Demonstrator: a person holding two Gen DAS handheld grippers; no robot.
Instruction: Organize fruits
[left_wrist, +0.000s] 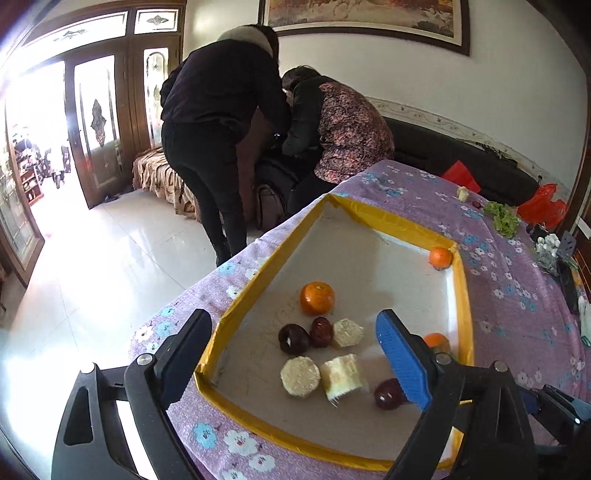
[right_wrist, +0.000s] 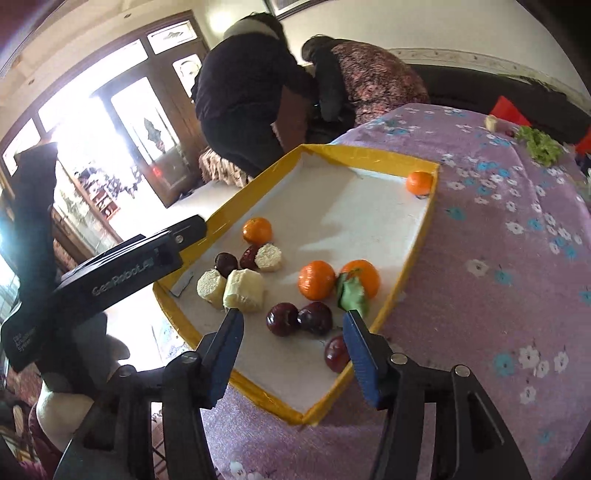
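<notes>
A shallow tray with a yellow rim (left_wrist: 406, 221) (right_wrist: 369, 151) lies on the purple floral cloth. On its white floor are oranges (left_wrist: 317, 298) (right_wrist: 317, 280), dark red fruits (left_wrist: 293, 339) (right_wrist: 282, 319) and pale cut chunks (left_wrist: 300, 376) (right_wrist: 245, 288). One orange (left_wrist: 440, 257) (right_wrist: 419, 182) sits alone in the far corner, and another (right_wrist: 362, 277) has a green leaf. My left gripper (left_wrist: 291, 317) hangs open above the pale chunks and holds nothing. My right gripper (right_wrist: 291, 315) is open over two dark red fruits near the tray's front edge, and its pads touch neither.
Two persons (left_wrist: 229, 110) bend over a dark sofa beyond the table. Green leaves (left_wrist: 502, 218), a pale chunk and red bags (left_wrist: 543, 206) lie at the table's far right. The table edge drops to a tiled floor (left_wrist: 110, 258) on the left.
</notes>
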